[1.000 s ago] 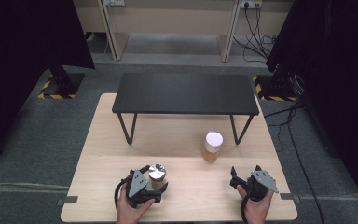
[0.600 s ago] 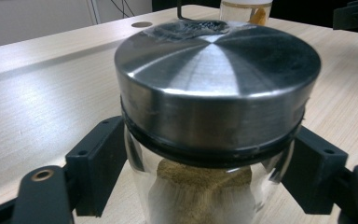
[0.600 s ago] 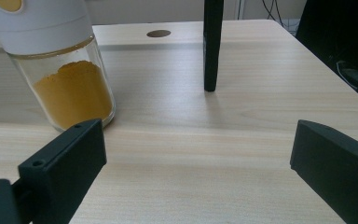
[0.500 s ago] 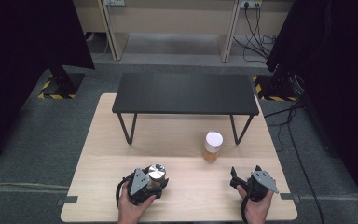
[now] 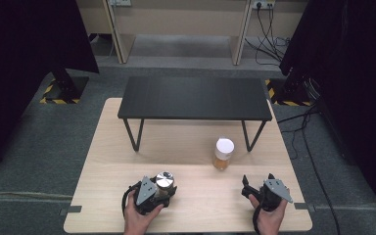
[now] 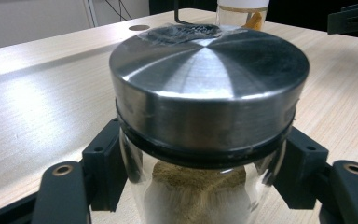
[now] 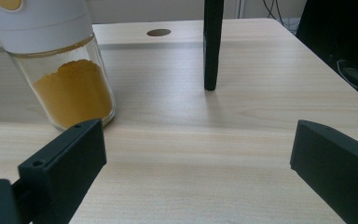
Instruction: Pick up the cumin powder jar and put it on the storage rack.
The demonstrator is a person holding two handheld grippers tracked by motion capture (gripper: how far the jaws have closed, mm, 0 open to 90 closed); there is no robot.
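Observation:
A glass jar with a steel lid (image 5: 165, 180) (image 6: 208, 88), holding brownish powder, stands near the table's front left. My left gripper (image 5: 163, 190) (image 6: 200, 175) has just been closing and is now shut on the jar's glass body below the lid, one pad (image 6: 103, 163) on each side. A white-capped glass jar of orange powder (image 5: 223, 153) (image 7: 64, 70) stands right of centre. My right gripper (image 5: 258, 180) (image 7: 196, 161) rests open near the front right, nothing between its fingers, with the orange jar ahead to its left.
A low black shelf (image 5: 193, 98) on thin black legs (image 7: 213, 44) spans the far half of the wooden table (image 5: 191, 147). Bare wood lies between the two jars and under the shelf. Cables run on the floor at the right.
The left gripper's jaws have drawn in against the steel-lidded jar. Neither hand has shifted, and the jars stand where they were.

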